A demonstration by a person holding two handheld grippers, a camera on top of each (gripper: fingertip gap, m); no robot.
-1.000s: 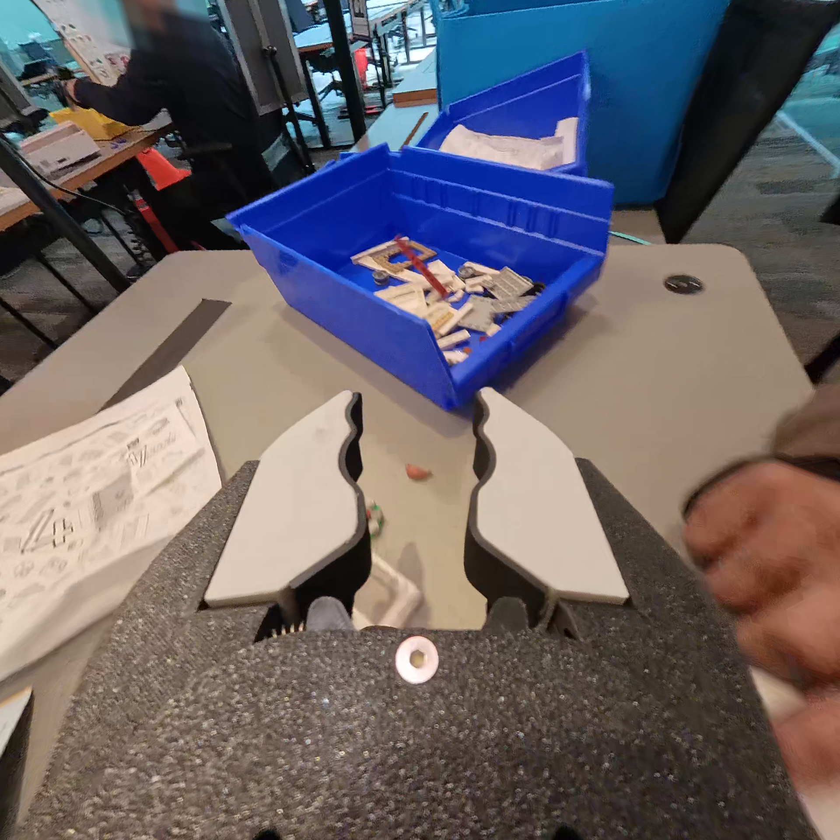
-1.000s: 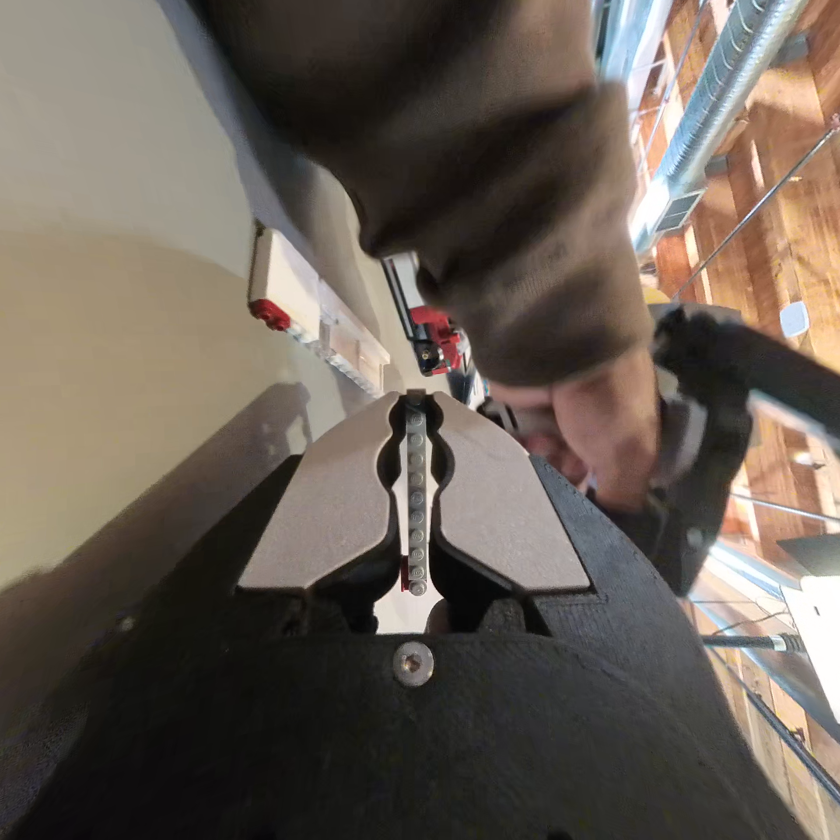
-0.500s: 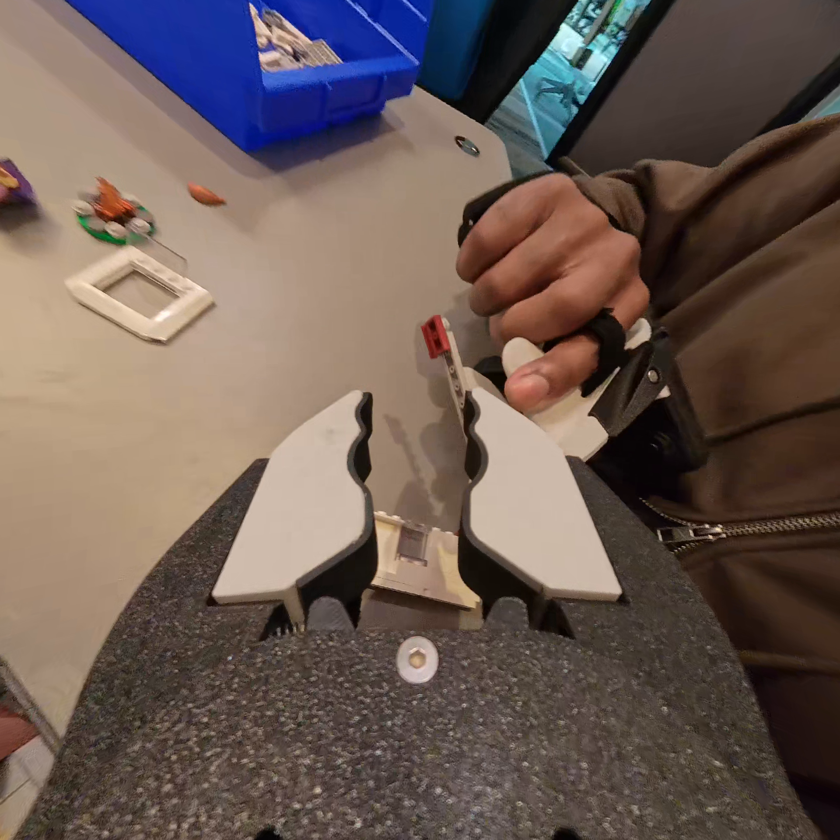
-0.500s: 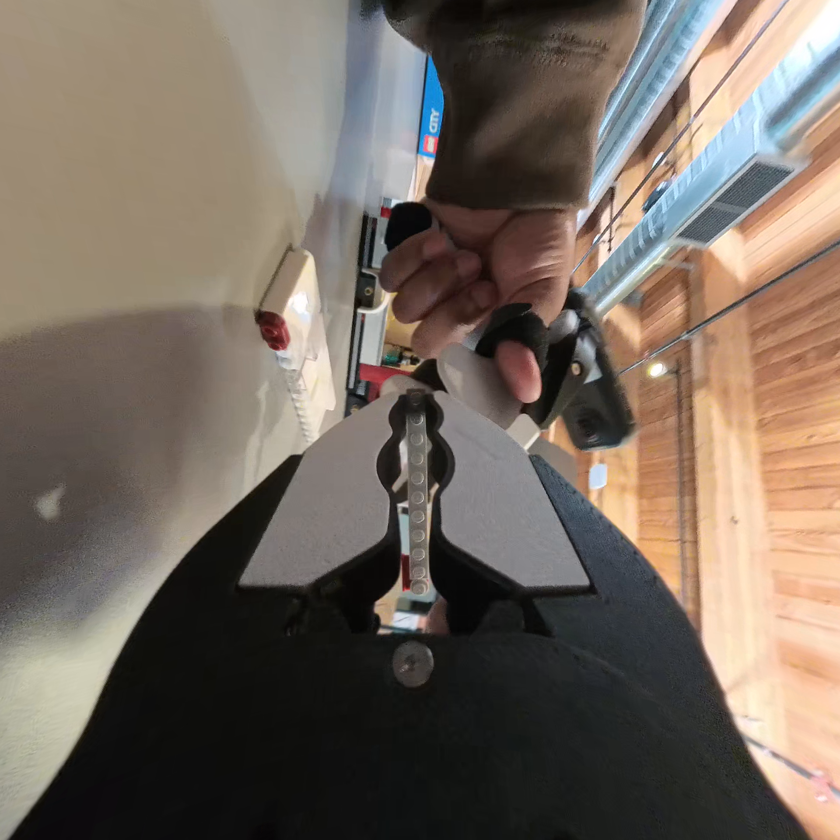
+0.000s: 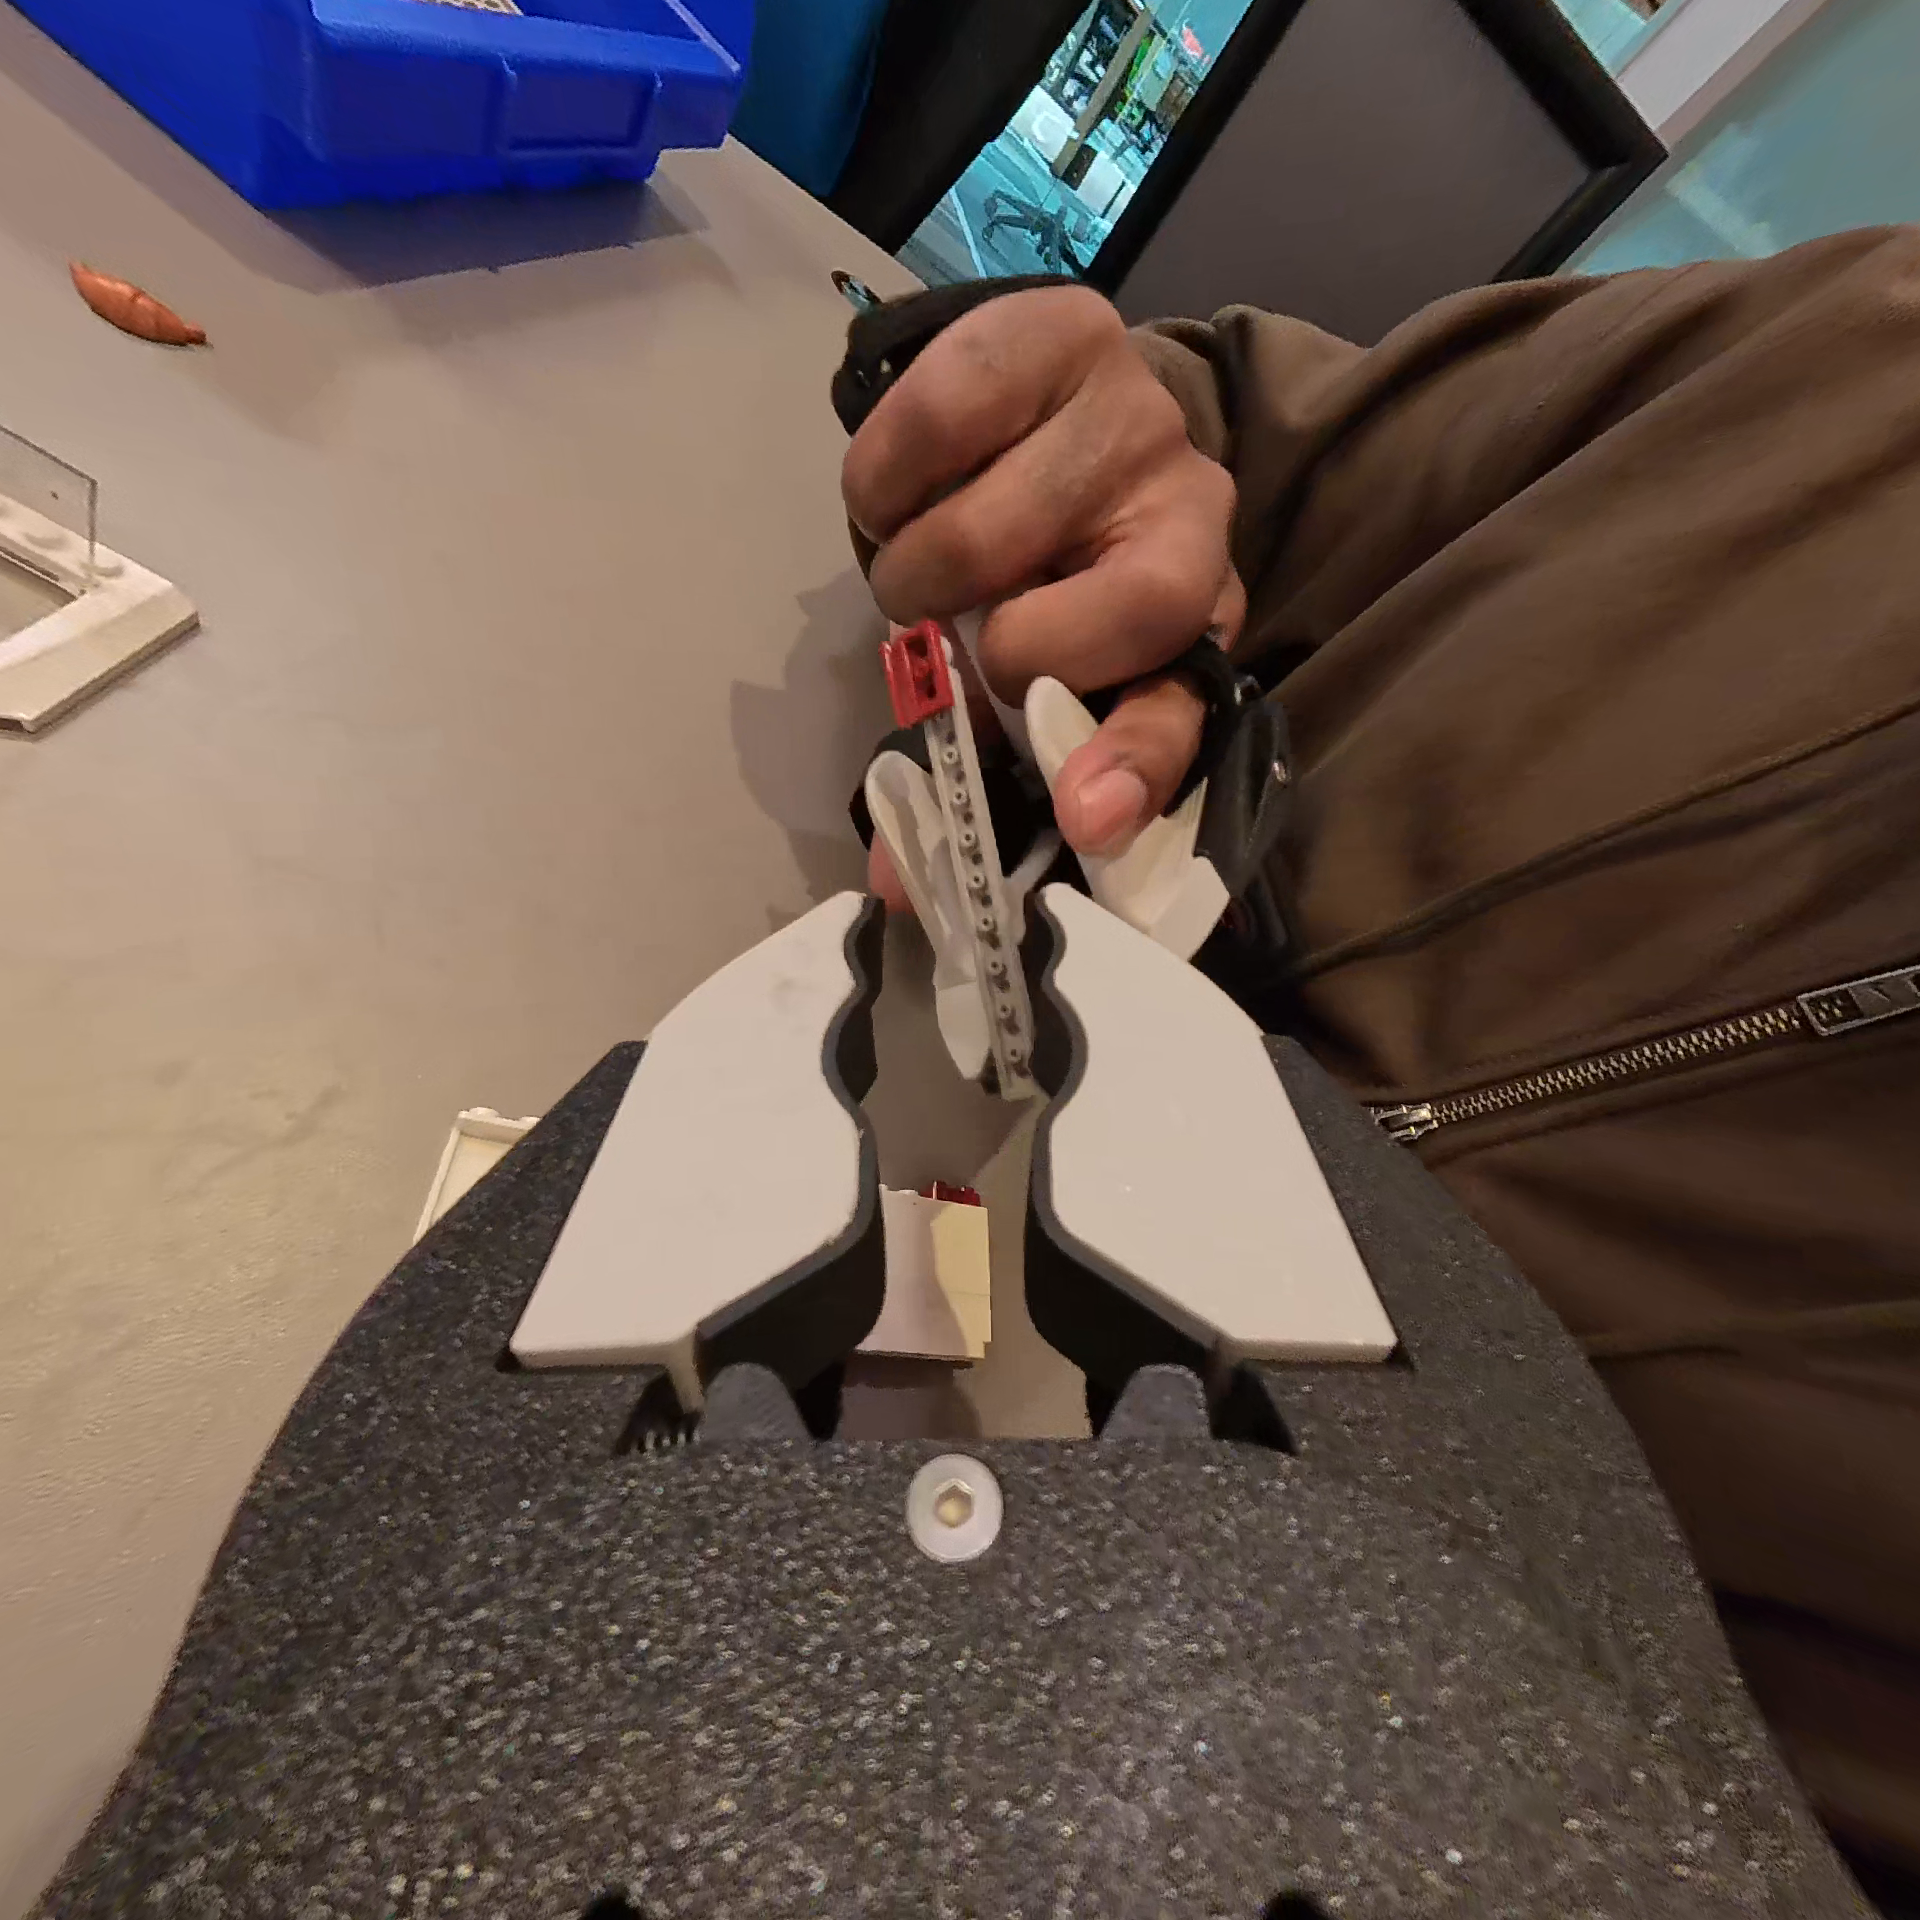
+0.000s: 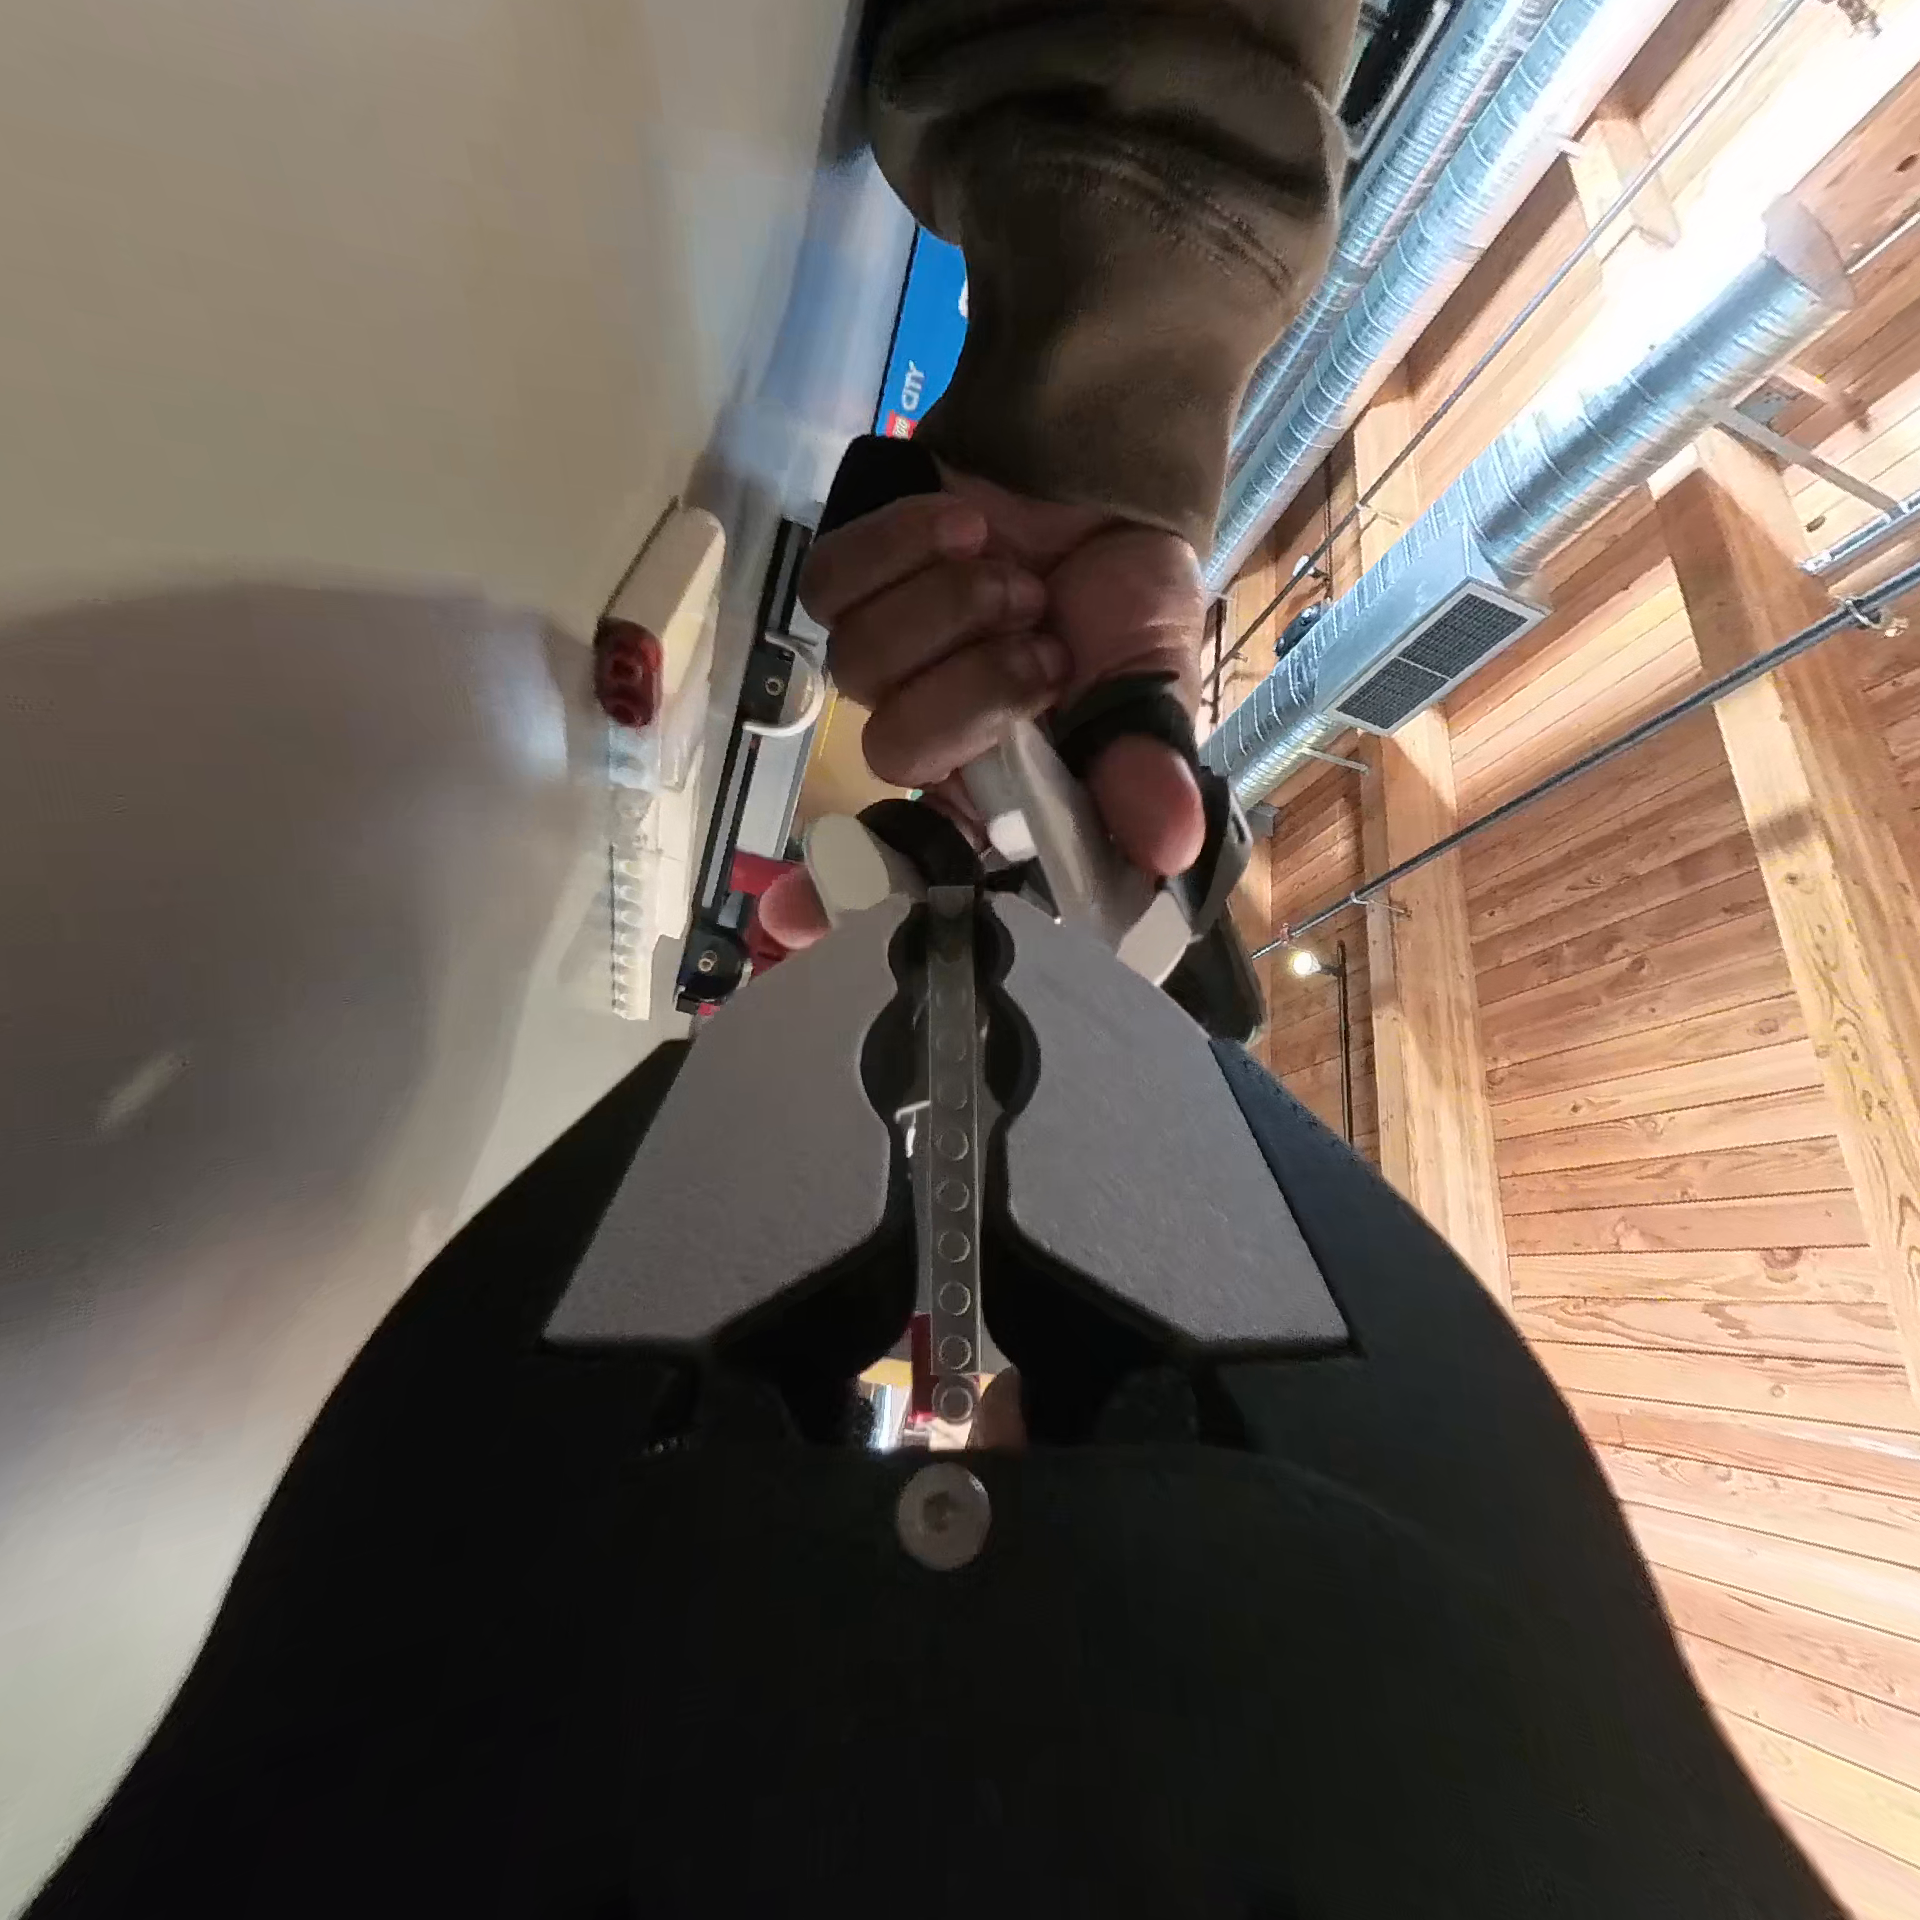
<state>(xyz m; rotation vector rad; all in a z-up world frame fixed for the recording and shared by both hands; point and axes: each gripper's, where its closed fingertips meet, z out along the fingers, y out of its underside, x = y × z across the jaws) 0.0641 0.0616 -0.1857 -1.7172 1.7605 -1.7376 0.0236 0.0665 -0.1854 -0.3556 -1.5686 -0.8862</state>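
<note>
Gripping a long grey studded strip between its fingertips, the right gripper has its jaws narrow, both pads pressed on the strip's sides. The strip runs back along the fingers toward the gripper body, and in the left wrist view its far end carries a small red brick.

The left gripper stands with its jaws partly open around the near end of the same strip and one white fingertip of the right gripper. The strip lies close against the left gripper's right pad; whether it touches cannot be told, and a clear gap shows on the other side.

Under the left gripper a white and cream brick assembly sits on the grey table. Toward the table's far edge stands a blue bin, with a small orange piece before it and a white frame at the left edge of the view. A hand in a brown sleeve holds the right gripper.
</note>
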